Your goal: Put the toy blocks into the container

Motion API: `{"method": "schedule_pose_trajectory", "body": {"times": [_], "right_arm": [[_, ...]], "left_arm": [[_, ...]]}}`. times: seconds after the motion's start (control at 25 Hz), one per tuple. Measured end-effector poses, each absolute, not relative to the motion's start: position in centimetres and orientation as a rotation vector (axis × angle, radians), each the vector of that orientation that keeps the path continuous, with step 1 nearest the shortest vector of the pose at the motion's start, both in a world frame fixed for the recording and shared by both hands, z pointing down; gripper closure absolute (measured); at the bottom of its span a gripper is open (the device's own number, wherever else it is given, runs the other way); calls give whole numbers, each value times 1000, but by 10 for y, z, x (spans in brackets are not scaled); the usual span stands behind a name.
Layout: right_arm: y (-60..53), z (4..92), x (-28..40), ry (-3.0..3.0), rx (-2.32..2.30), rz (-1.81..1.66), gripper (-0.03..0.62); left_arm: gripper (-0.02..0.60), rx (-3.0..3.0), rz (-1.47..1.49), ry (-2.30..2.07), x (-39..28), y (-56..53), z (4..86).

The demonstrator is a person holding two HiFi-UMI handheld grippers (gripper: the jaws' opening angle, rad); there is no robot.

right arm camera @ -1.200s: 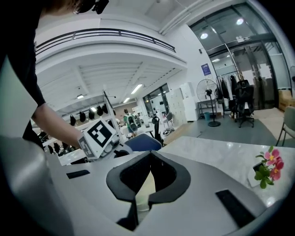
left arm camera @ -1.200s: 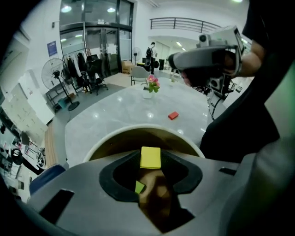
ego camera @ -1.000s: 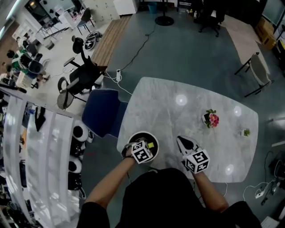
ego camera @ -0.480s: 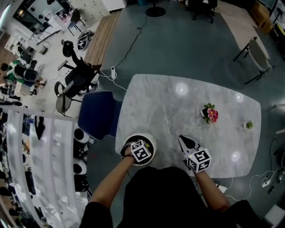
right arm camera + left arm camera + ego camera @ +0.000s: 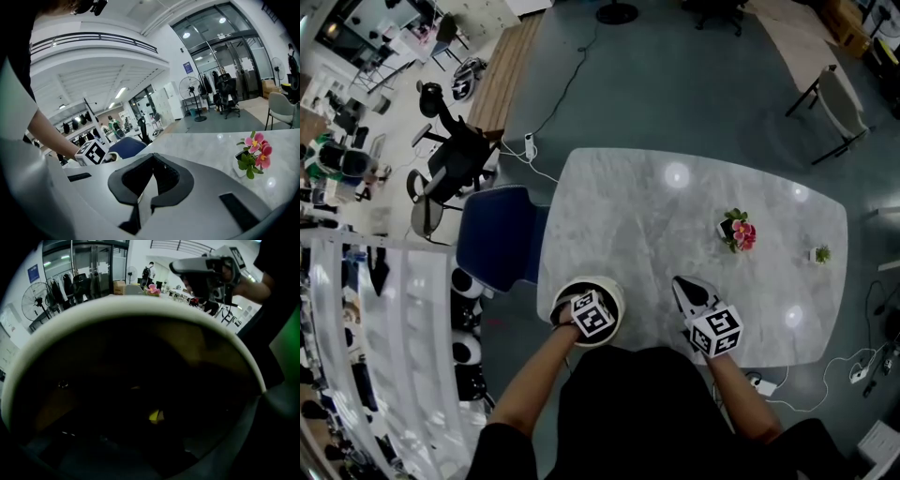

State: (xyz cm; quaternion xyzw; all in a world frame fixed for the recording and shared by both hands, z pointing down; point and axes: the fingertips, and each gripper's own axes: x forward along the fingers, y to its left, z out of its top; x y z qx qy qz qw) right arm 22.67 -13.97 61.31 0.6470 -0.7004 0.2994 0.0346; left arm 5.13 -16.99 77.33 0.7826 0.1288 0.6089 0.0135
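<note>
A round white container [image 5: 566, 287] stands at the table's near left edge. My left gripper [image 5: 587, 309] points steeply down into it, its marker cube covering most of the opening. In the left gripper view the white rim [image 5: 140, 303] rings a dark inside, where only a small yellow-green toy block [image 5: 156, 416] shows. The jaws are lost in the dark, so a hold cannot be made out. My right gripper [image 5: 681, 282] hovers over the bare table to the container's right. Its jaws [image 5: 152, 161] are shut with nothing between them.
The marble table [image 5: 675, 220] carries a pot of pink flowers [image 5: 736, 230] and a tiny green plant [image 5: 821, 253] at the far right. A blue chair [image 5: 502, 244] stands at the table's left side. Cables cross the floor beyond.
My left gripper has sunk deeper into the container. The yellow-green block seen beside its cube a second ago is now covered in the head view. The right gripper shifted slightly.
</note>
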Motion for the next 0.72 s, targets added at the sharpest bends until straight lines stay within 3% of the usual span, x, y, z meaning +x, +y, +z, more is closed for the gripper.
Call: {"method": "schedule_pose_trajectory", "body": {"times": [0.72], "right_arm": [[-127, 588, 210, -2182, 1994, 827, 594]], "left_arm": [[445, 2533, 1787, 348, 45, -168, 733]]}}
